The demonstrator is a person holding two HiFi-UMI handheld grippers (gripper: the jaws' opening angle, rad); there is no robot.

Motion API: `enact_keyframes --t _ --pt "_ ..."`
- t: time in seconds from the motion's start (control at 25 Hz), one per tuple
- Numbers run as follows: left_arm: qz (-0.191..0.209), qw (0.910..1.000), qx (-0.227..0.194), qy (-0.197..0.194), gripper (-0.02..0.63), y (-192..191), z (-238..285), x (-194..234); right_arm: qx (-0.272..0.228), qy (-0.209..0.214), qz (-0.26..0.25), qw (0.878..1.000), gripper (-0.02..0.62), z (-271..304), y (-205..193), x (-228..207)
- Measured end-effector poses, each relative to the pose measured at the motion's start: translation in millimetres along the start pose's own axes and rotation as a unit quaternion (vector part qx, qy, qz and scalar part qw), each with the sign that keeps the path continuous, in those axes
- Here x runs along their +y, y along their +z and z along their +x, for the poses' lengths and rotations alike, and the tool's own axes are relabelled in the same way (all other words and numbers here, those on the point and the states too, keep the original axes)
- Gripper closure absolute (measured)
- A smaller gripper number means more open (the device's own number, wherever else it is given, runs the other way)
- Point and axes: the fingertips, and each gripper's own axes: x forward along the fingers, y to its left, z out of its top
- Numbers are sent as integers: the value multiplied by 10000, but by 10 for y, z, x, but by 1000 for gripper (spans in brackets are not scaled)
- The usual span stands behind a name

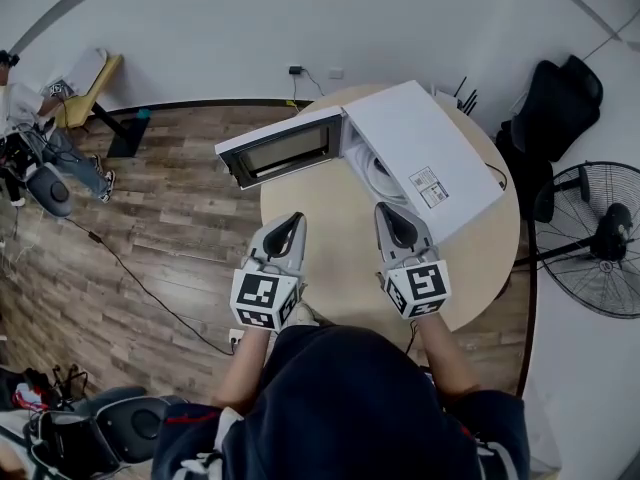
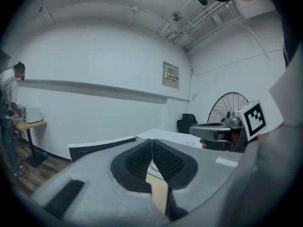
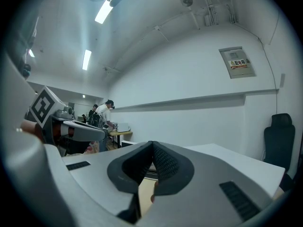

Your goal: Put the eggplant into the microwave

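Microwave [image 1: 425, 143], door [image 1: 285, 149] open, on bench [image 1: 335, 218]: just ahead of both grippers. Left gripper [image 1: 291, 218], right gripper [image 1: 387, 211]: clenched, empty; right nearer the cavity [image 1: 372, 168]. Eggplant: none in view.

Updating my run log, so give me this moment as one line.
left gripper: shut, empty | right gripper: shut, empty | microwave: door open, on table | eggplant: not in view
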Motion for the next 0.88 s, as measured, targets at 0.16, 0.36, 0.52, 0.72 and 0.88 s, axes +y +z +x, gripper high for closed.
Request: enact_keyframes --t 0.16,0.36,0.52,0.72,0.88 --pt "-88 10000 6 10 588 -16 -7 -25 10 16 28 10000 584 -22 -20 3" --pt "-81 10000 2 23 588 -24 3 -67 19 39 16 10000 584 -50 -43 11" --pt "-72 10000 34 49 588 -48 5 -65 42 16 53 10000 584 -52 -78 -30" --pt "-1 9999 99 -75 588 -55 4 -97 70 6 66 10000 584 -37 -84 -49" --pt "10 9999 100 -110 588 -52 9 -118 87 -3 102 9999 584 -40 -106 -46"
